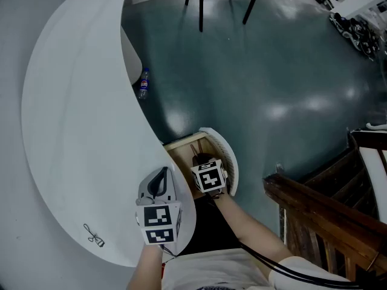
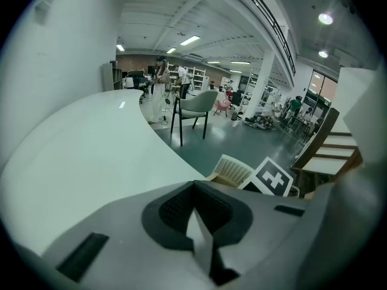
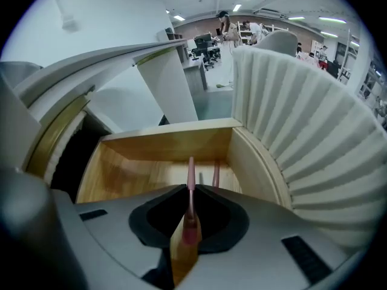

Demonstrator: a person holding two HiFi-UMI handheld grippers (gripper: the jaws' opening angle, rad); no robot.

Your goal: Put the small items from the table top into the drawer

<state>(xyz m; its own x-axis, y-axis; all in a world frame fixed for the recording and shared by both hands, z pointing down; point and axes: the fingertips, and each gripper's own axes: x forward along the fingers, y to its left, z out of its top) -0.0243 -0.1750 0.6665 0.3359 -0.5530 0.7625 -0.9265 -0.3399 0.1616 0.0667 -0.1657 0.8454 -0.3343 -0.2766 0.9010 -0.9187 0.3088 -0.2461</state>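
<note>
1. The floor (image 1: pixel 272 71) is dark teal and lies around and beyond the drawer.
2. The white curved tabletop (image 1: pixel 78 132) sweeps away to the left of the drawer, and its edge lies over the drawer's left side.
3. A wooden railing (image 1: pixel 314 210) stands well to the right of the drawer.
4. A chair (image 2: pixel 196 104) stands on the floor well beyond the drawer.
5. The drawer (image 1: pixel 181 150) is pulled open, showing a pale wood inside (image 3: pixel 163 144) and a white ribbed, curved front (image 1: pixel 227 156) on its far right side.
6. The left gripper (image 2: pixel 196 225) hangs over the tabletop's edge, just left of the drawer. Its fingers are closed together with nothing between them.
7. The right gripper (image 3: pixel 188 219) points steeply down into the drawer from its near side, and its marker cube (image 1: pixel 210 177) sits over the drawer's near edge. A bare forearm (image 1: pixel 254 228) runs back from it.
8. A bottle (image 1: pixel 143 83) lies on the floor beyond the drawer, close to the tabletop's edge.
9. The pink stick (image 3: pixel 190 180) is pinched between the right fingers, which are closed on its near end. Its free end reaches out over the drawer's wooden bottom.
10. A second pink rod (image 3: pixel 216 174) shows just right of the stick, inside the drawer. I cannot tell whether it is part of the same thing.
11. A small black wire item (image 1: pixel 94 235) lies on the tabletop, well left of the drawer and nearer the person, apart from both grippers.
</note>
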